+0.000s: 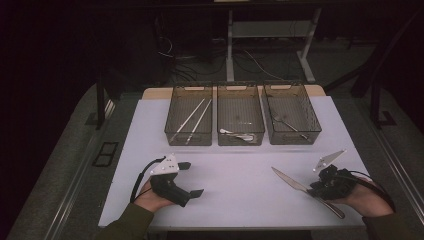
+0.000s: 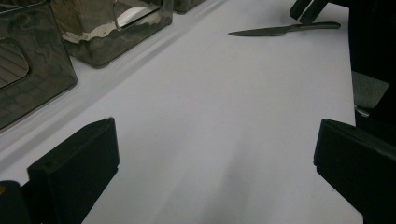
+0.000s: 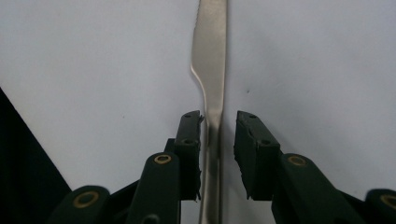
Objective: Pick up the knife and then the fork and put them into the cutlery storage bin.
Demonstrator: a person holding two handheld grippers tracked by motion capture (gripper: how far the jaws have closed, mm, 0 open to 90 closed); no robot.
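Observation:
A metal table knife (image 1: 295,184) lies on the white table top (image 1: 240,170) at the right, blade pointing up-left. My right gripper (image 1: 316,191) is lowered over its handle. In the right gripper view the knife (image 3: 211,46) runs between the two jaws of this gripper (image 3: 218,119); the left pad sits at its edge and a gap shows on the other side, so the jaws stand narrowly open around it. My left gripper (image 1: 192,178) rests at the left, wide open with nothing in it (image 2: 215,140). The left gripper view shows the knife (image 2: 280,30) far off.
Three dark see-through bins stand in a row at the back of the table: the left bin (image 1: 189,139) holds long white sticks, the middle bin (image 1: 240,141) white spoons, the right bin (image 1: 295,140) metal cutlery. Table edges are close to both hands.

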